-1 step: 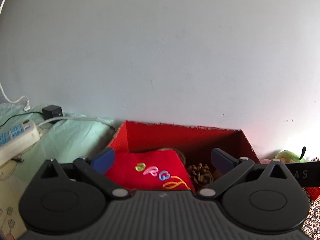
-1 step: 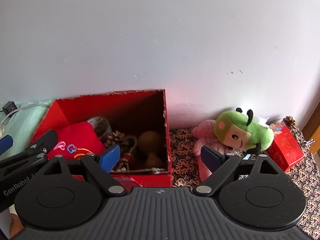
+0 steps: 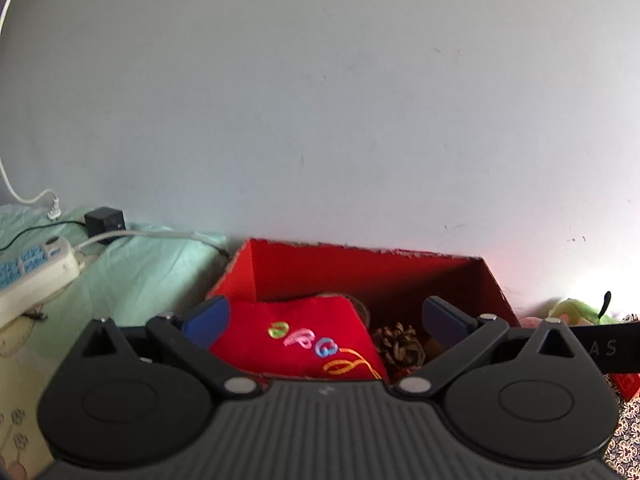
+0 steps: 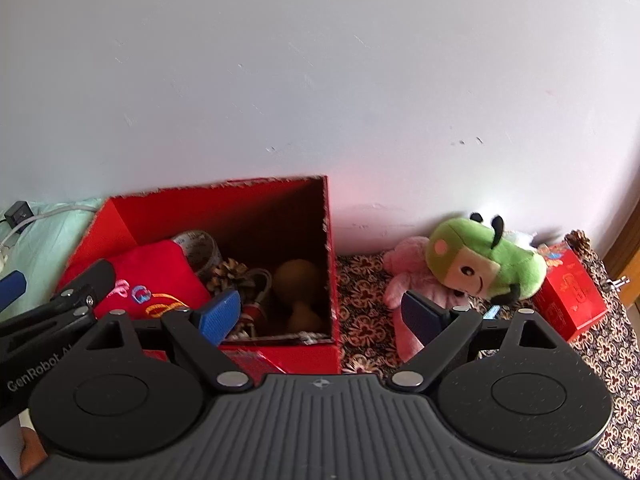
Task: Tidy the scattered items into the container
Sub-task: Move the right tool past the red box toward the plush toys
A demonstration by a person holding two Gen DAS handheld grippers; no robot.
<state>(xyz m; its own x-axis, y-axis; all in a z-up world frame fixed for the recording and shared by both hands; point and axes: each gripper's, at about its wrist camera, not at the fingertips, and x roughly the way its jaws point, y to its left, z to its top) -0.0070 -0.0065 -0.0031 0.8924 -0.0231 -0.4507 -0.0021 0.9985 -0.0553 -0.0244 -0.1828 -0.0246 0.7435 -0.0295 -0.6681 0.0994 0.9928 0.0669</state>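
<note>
An open red box (image 4: 330, 240) stands against the wall and also shows in the left wrist view (image 3: 360, 264). Inside lie a red embroidered pouch (image 3: 304, 340), a pine cone (image 3: 398, 344), a tape roll (image 4: 200, 250), a carabiner (image 4: 260, 284) and a brown gourd (image 4: 298, 292). My left gripper (image 3: 326, 316) is open and empty, just above the box over the pouch. My right gripper (image 4: 320, 312) is open and empty over the box's right front corner. A green plush (image 4: 480, 260) and a pink plush (image 4: 412, 276) lie right of the box.
A small red carton (image 4: 572, 300) sits right of the plushes on a patterned cloth (image 4: 368, 312). A power strip (image 3: 36, 276), adapter (image 3: 104, 220) and cables lie on a pale green cloth (image 3: 152, 272) left of the box. The white wall is close behind.
</note>
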